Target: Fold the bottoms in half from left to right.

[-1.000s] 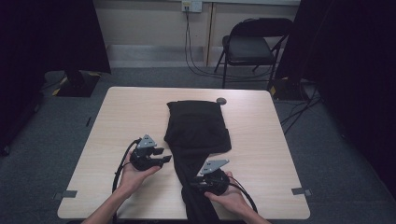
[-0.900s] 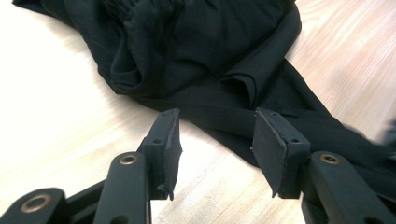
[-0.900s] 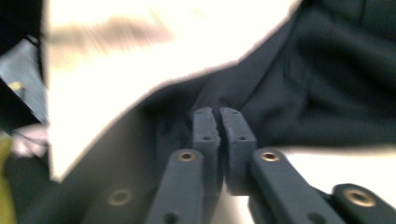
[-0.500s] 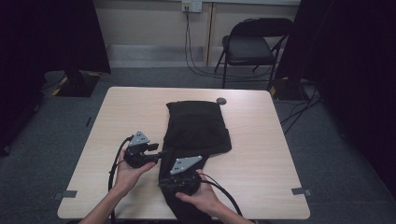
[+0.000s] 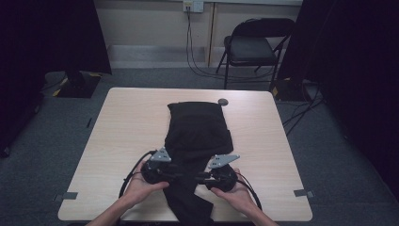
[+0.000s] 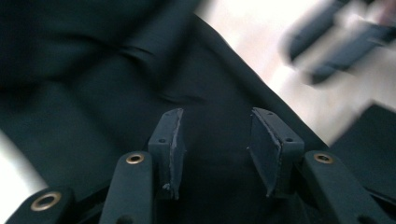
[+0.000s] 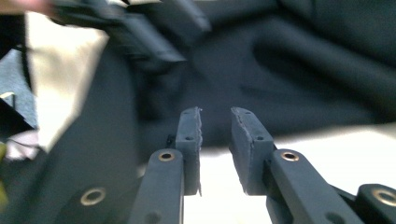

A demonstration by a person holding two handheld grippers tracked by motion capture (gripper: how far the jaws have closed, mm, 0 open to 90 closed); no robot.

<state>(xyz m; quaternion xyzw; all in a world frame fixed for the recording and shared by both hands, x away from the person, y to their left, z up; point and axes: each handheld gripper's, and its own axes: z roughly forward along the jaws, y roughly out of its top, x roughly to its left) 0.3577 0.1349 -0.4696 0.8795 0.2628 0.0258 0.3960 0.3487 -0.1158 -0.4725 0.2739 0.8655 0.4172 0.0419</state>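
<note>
Two tongs, left tongs closing and right tongs opening, gape unloaded at six o'clock over one unlabelled black garment on the counter.

Black garment on table, left gripper, right gripper

— What do you see around the table?

— You sit at a pale wood-grain table on grey carpet. Beyond its far edge, to the right, you have a black folding chair.

— And behind that chair?

— A beige wall, with cables hanging from an outlet left of the chair. Dark curtains hang at both far sides of the table, and the light is dim.
</note>
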